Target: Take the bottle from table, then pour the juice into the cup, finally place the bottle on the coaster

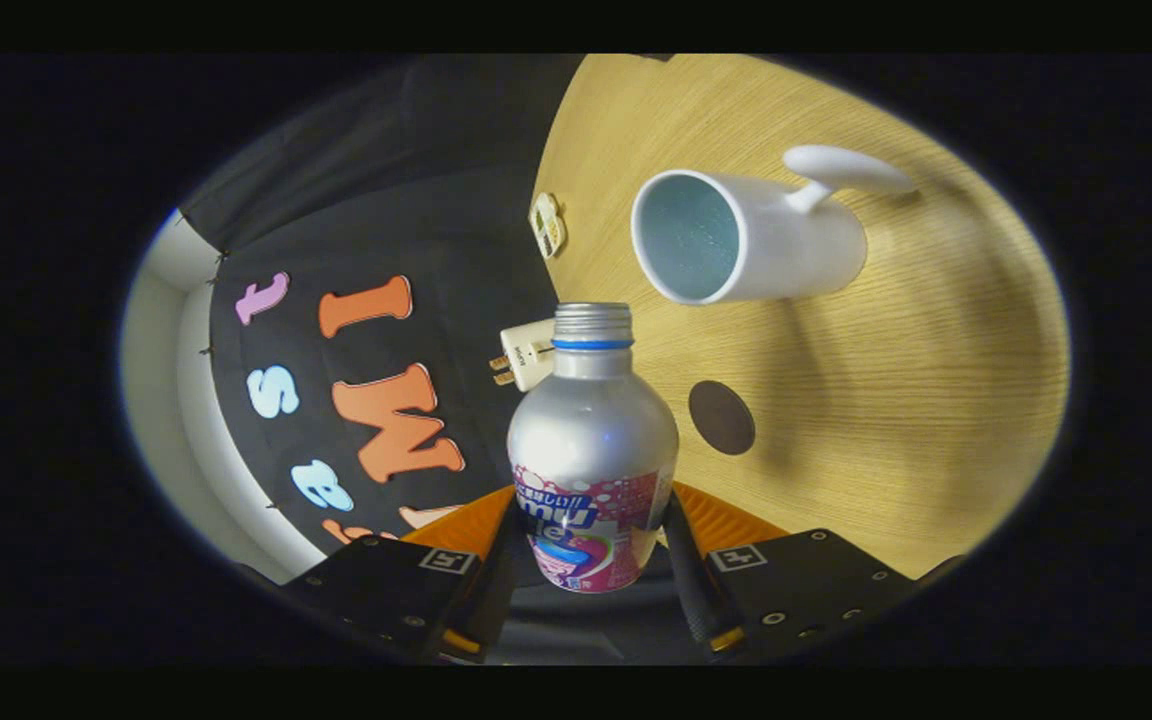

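A silver bottle (591, 440) with a pink label and an open threaded neck sits between my two fingers, and my gripper (591, 535) is shut on its labelled body. The view is rolled sideways, so the bottle is tipped over the wooden table (936, 400). Just beyond the bottle's mouth and to one side stands a white cup (751, 240) with a handle, its pale blue inside facing me and showing no liquid. A round dark brown coaster (721, 417) lies on the table close beside the bottle's shoulder, between the bottle and the cup.
A white plug adapter (526, 355) rests at the table's edge just behind the bottle's neck. A small pale tag (547, 224) lies further along that edge. The black booth wall runs along that side of the table.
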A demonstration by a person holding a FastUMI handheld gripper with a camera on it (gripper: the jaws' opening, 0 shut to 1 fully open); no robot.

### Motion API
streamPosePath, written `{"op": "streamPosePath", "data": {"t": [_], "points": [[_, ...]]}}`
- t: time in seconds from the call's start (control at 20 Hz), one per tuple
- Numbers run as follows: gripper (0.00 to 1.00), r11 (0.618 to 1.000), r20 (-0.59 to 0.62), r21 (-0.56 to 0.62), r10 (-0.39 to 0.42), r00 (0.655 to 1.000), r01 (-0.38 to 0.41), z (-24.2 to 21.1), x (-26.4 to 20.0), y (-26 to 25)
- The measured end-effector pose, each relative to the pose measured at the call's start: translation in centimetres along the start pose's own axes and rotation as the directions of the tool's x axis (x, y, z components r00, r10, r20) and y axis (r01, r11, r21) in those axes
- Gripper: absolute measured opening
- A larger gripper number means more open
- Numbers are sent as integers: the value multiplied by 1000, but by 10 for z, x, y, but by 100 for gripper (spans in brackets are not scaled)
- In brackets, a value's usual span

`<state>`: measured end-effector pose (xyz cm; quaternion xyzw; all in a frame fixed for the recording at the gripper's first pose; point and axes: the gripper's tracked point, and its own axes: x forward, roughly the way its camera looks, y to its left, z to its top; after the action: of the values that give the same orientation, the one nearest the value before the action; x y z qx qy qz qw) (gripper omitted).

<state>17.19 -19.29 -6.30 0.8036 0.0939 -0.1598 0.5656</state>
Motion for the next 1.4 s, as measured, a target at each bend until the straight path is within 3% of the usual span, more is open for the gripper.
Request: {"op": "streamPosePath", "data": {"t": [1.4], "points": [[70, 990, -11, 141, -11, 1000, 13, 21, -14, 10]]}}
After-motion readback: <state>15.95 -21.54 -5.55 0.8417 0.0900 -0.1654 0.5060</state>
